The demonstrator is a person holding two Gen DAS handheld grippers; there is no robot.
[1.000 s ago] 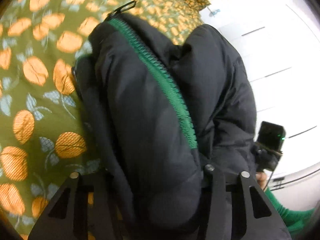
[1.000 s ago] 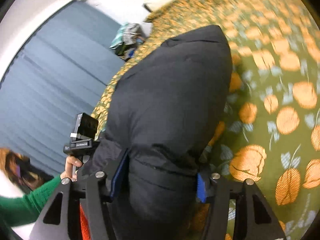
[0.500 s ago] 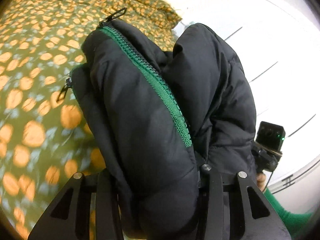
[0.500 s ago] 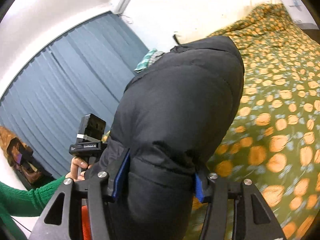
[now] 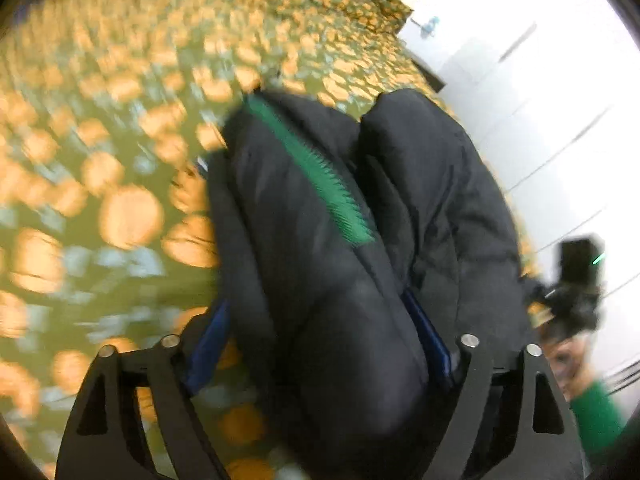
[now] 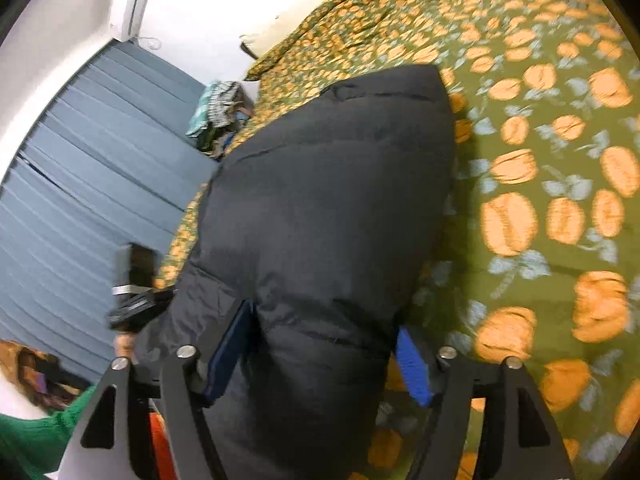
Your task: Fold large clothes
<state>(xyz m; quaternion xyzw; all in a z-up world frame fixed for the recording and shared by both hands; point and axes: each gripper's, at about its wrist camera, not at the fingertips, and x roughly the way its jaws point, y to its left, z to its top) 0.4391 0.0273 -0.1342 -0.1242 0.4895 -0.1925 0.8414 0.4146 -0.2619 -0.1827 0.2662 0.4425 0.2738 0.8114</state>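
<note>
The black puffer jacket (image 5: 320, 280) is bulging between my two grippers as a thick, folded bundle, its smooth quilted shell swelling in soft rounded lobes. It is hanging over the bedspread (image 5: 100, 160), a green cloth printed with orange pumpkin-like fruits and pale leaves. A green zipper tape (image 5: 320, 184) is running down its folded edge in the left wrist view, the teeth showing as a jagged strip.

My left gripper (image 5: 320, 344) has just been opening: its blue pads are standing apart, the left one clear of the cloth, with the padded bulk still sitting between them. My right gripper (image 6: 324, 348) has been opening too, its right blue pad showing free beside the jacket's rounded flank. A green knitted sleeve (image 6: 36, 428) is showing beside pleated grey-blue curtains (image 6: 80, 168).
</note>
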